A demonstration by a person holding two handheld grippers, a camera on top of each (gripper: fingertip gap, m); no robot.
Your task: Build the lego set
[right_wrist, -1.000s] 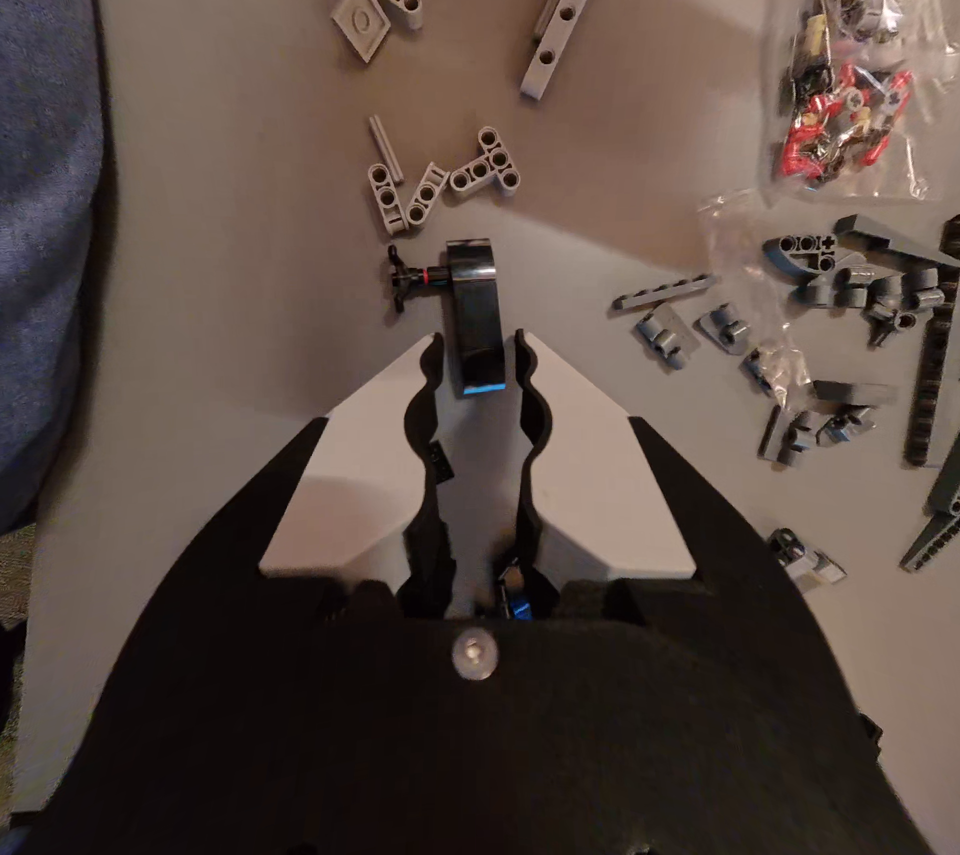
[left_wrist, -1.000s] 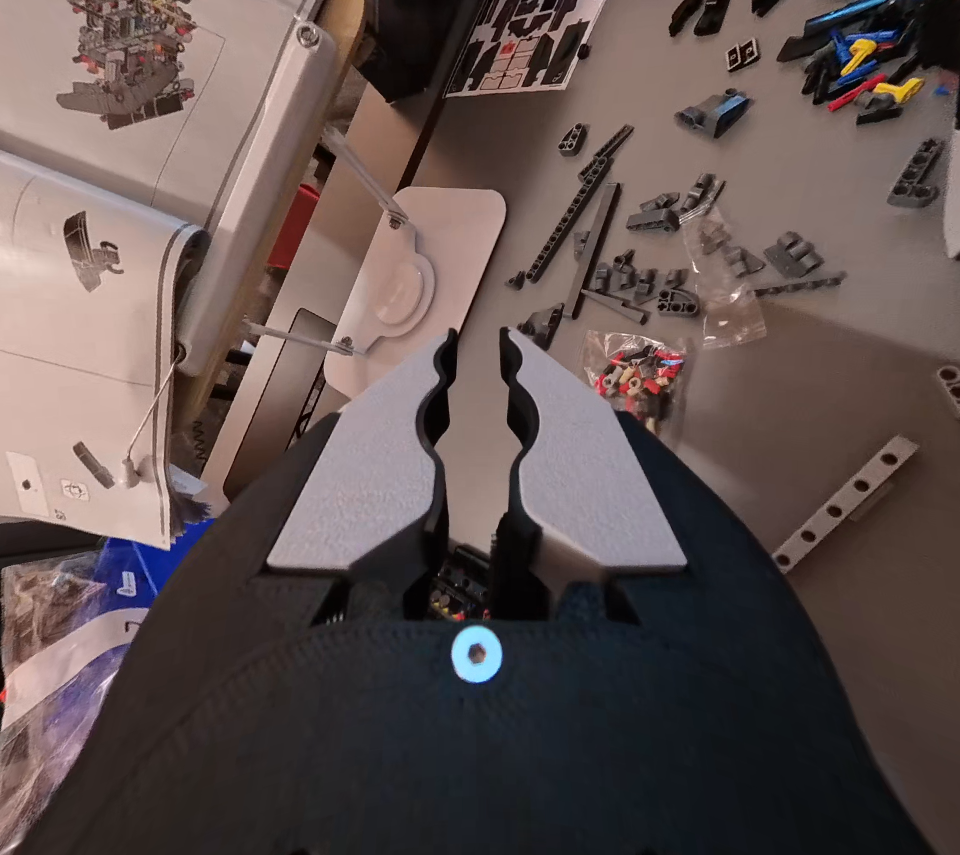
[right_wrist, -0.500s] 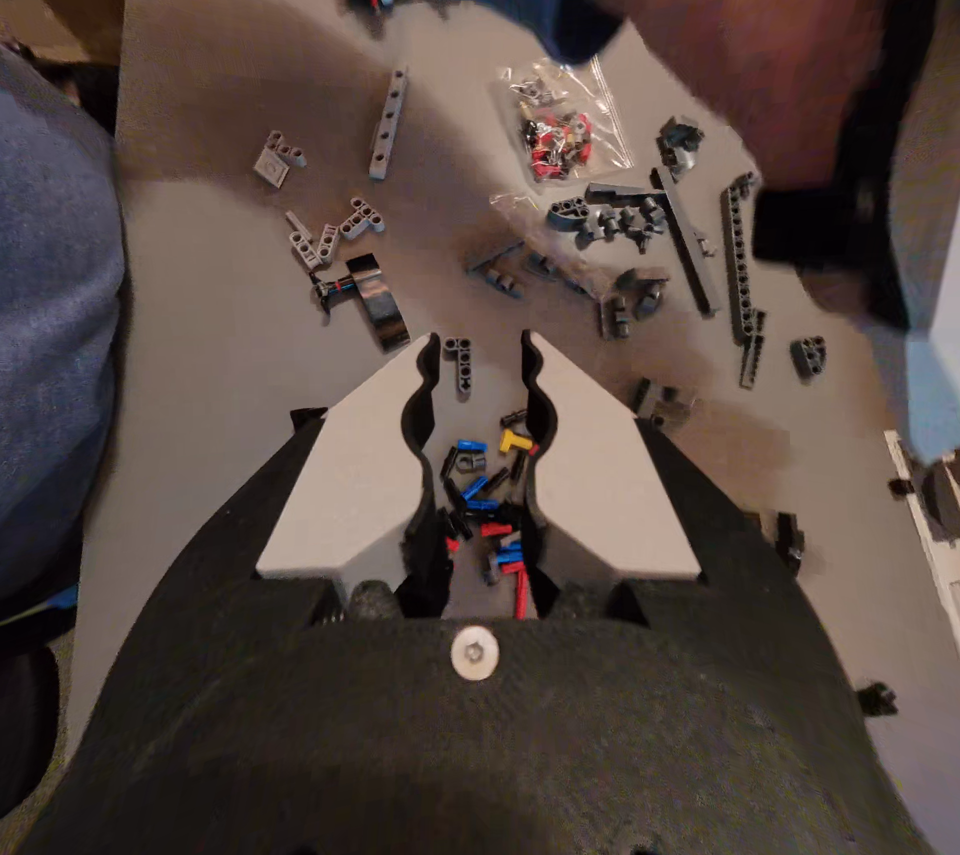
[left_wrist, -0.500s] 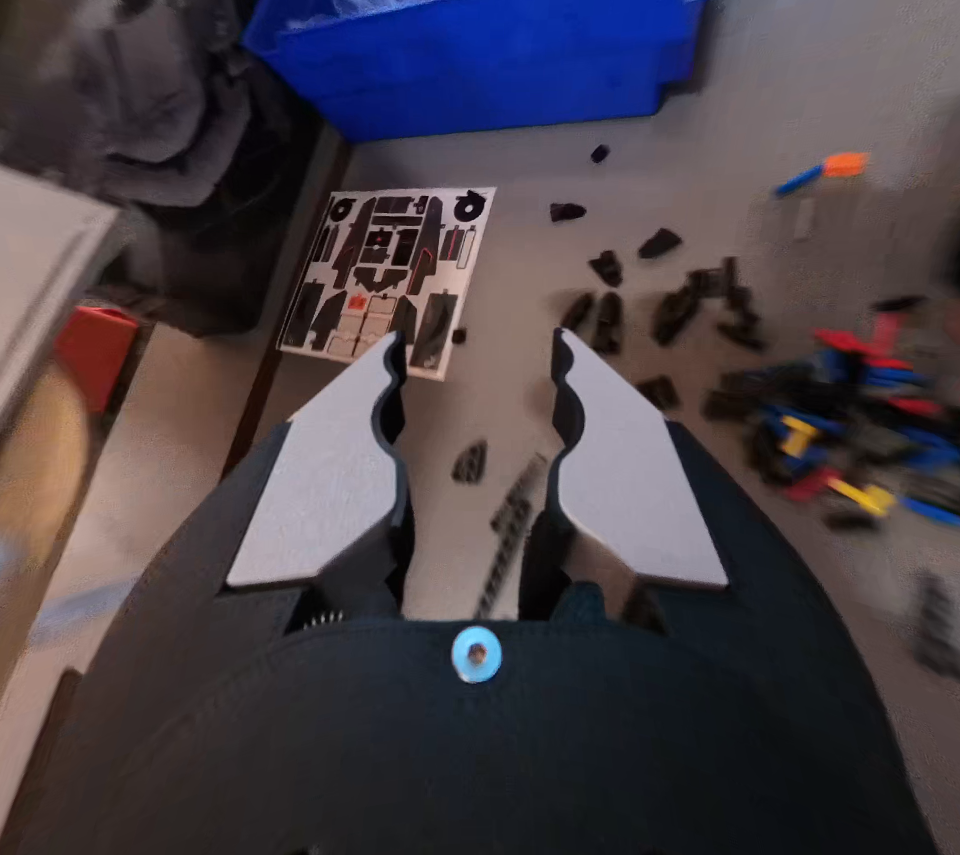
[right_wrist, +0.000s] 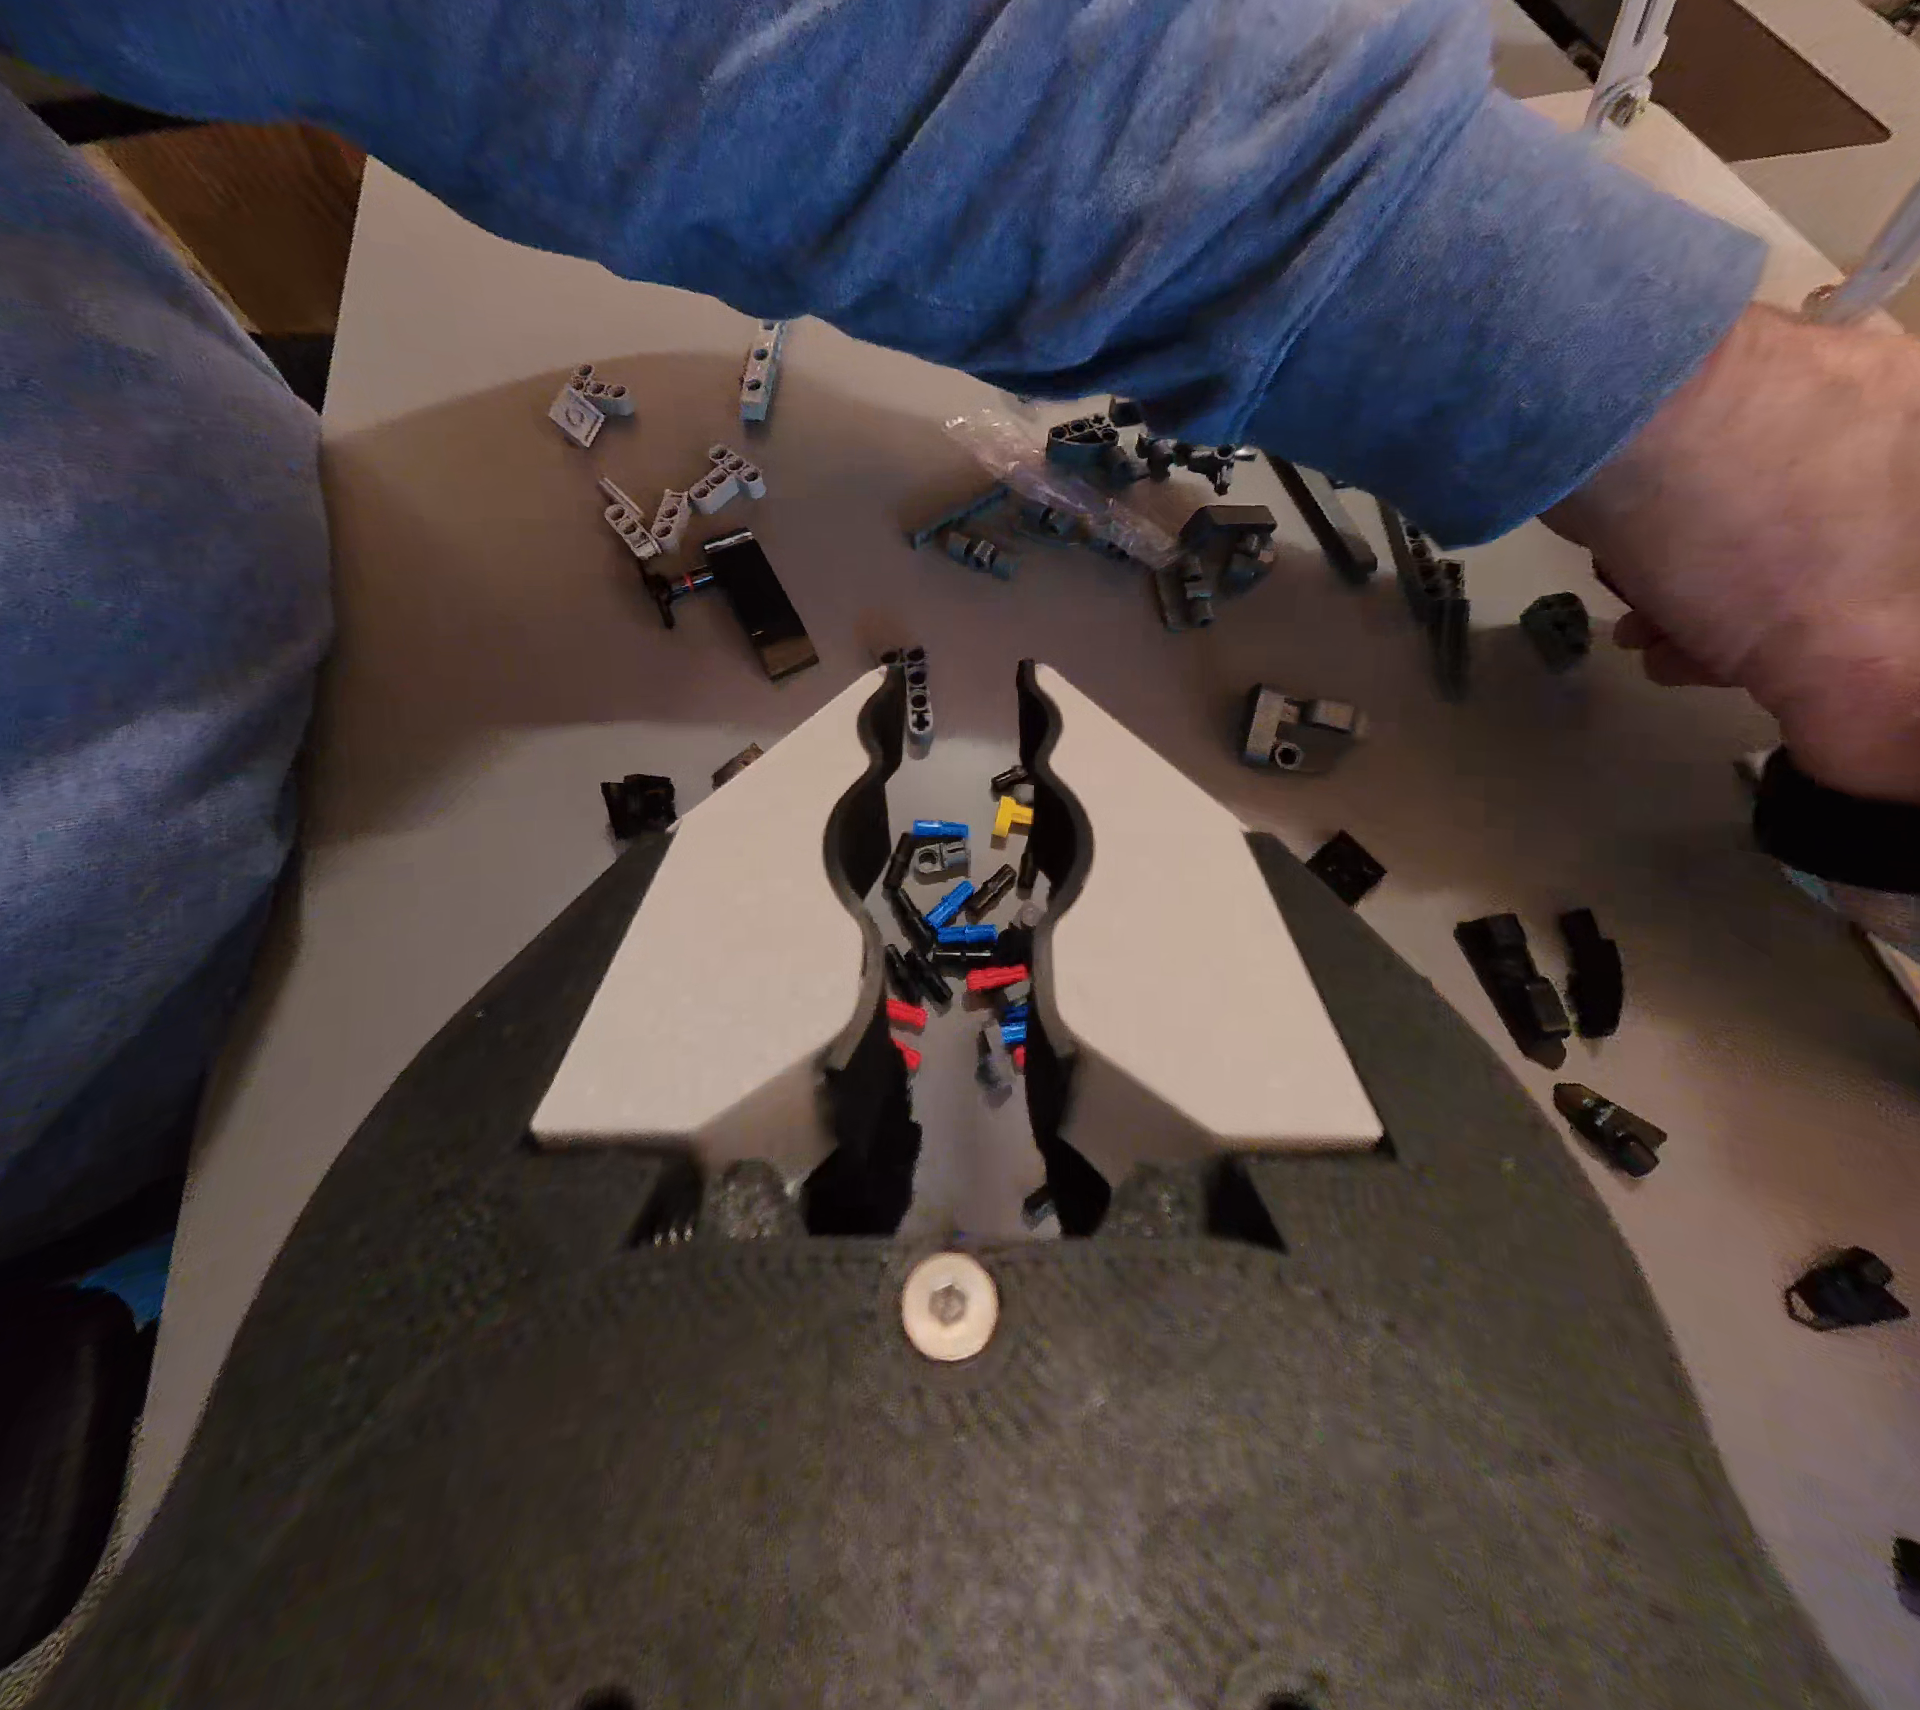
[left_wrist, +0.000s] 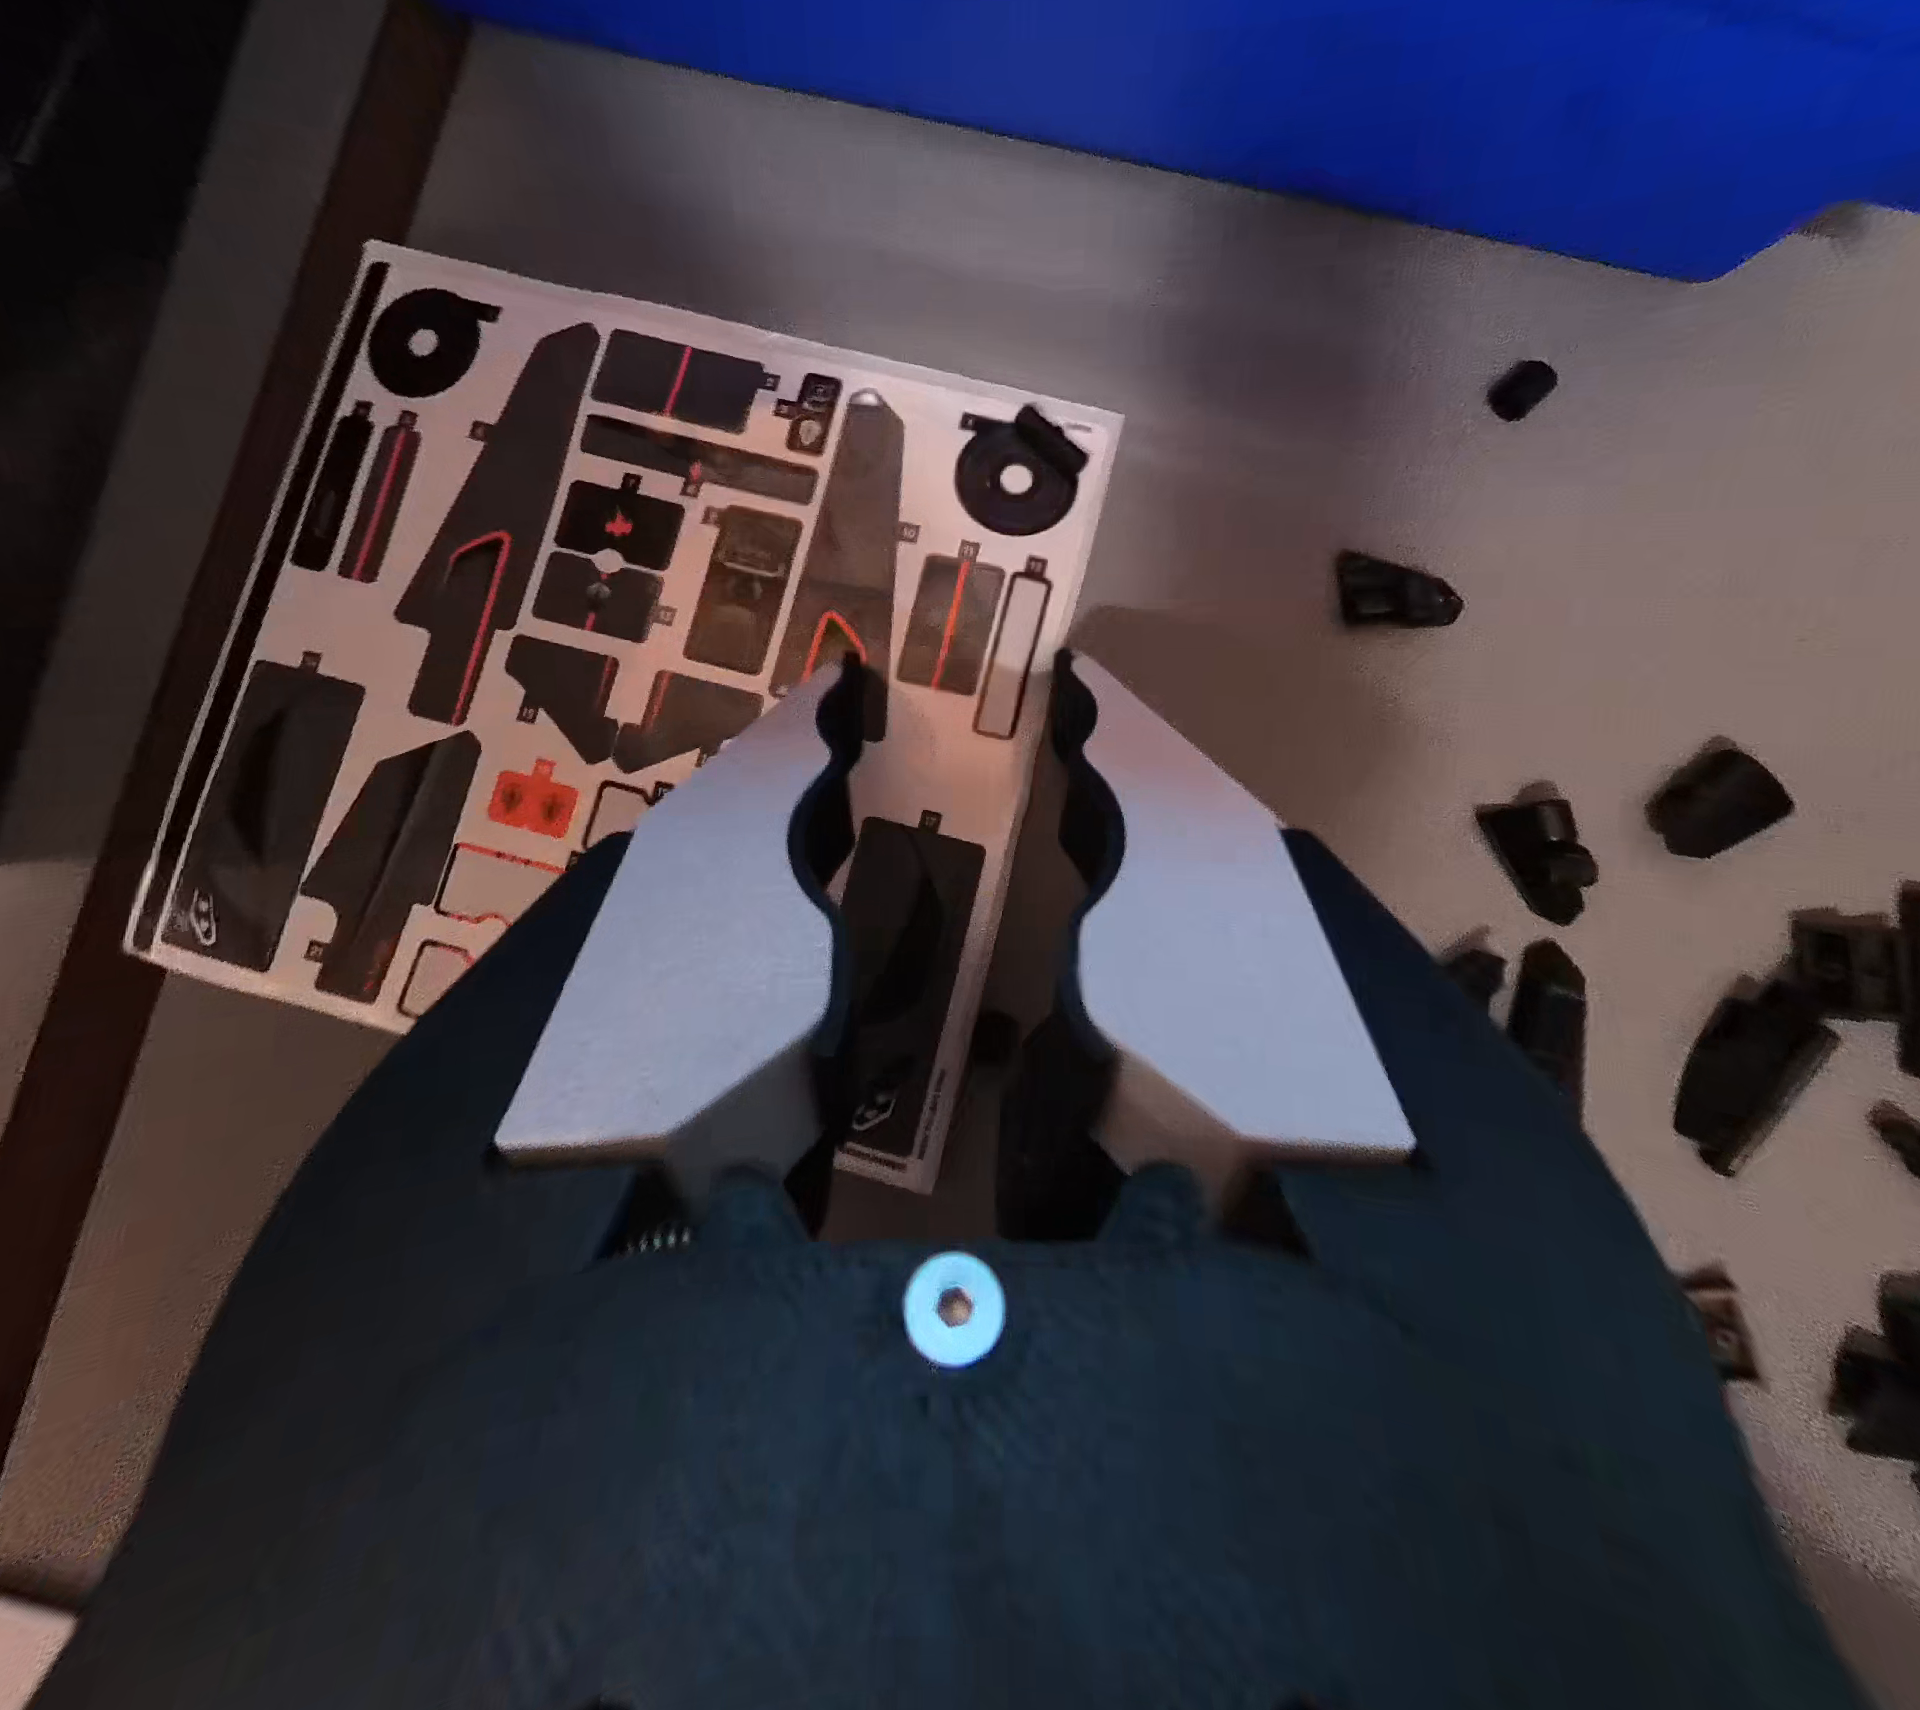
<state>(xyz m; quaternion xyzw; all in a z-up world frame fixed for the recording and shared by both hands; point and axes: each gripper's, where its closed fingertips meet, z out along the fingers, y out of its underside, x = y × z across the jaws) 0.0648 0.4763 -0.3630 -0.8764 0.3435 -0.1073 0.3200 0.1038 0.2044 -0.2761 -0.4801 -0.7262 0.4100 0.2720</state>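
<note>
Left wrist view: left gripper (left_wrist: 951,673) gaping, empty, over sticker sheet (left_wrist: 623,611) — thin paper could crease or slide off the table edge. Right gripper (right_wrist: 956,673) spread, empty, above loose pins (right_wrist: 951,917) — a careless dip scatters them.

The left gripper (left_wrist: 951,673) has a dark navy, finely ribbed printed body, two pale grey wedge-shaped fingers (left_wrist: 707,943) with black wavy inner edges, a small coil spring at the left finger's base and a pale blue washer with a hex screw. The right gripper (right_wrist: 956,673) is black with light fingers (right_wrist: 1195,954) and a silver screw. A soft blue sleeve (right_wrist: 935,71) covers the person's forearm, with a black band (right_wrist: 1829,829) below the hand.
</note>
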